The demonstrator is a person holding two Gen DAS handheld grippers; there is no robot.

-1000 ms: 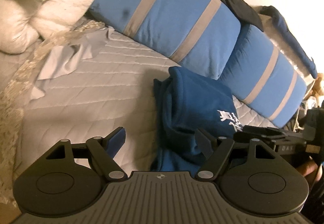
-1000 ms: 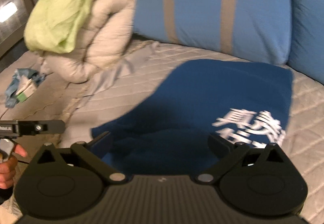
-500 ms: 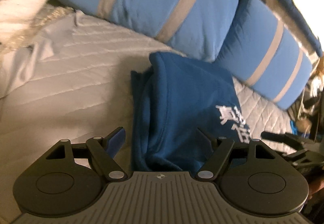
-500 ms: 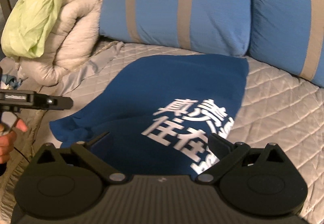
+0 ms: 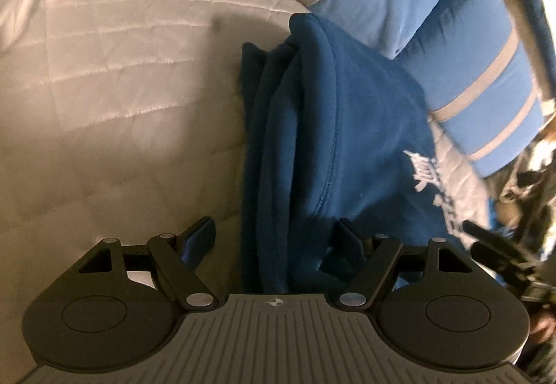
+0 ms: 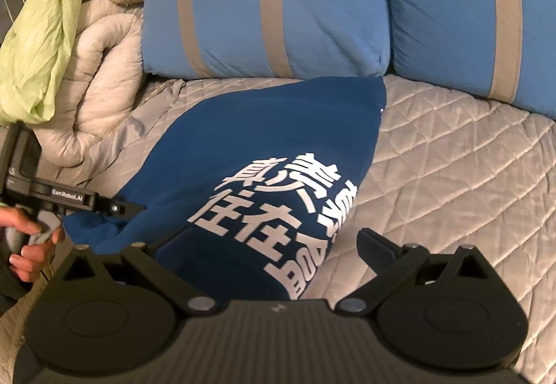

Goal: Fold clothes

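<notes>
A folded dark blue shirt with white printed characters lies on the grey quilted bed. My left gripper is open and low over the shirt's near left edge, whose stacked folds run between the two fingers without being pinched. In the right wrist view it shows side-on at the shirt's left corner, held by a hand. My right gripper is open over the shirt's near right edge, with one finger above the cloth and the other above bare quilt.
Two blue pillows with grey stripes lean just behind the shirt. A bunched beige comforter with a light green cloth on it sits at the back left. Open quilt lies right of the shirt.
Both grippers have come down and closer to the shirt. The left one swung so the shirt's folded edge now sits between its fingers; the right one shifted right to the shirt's right edge.
</notes>
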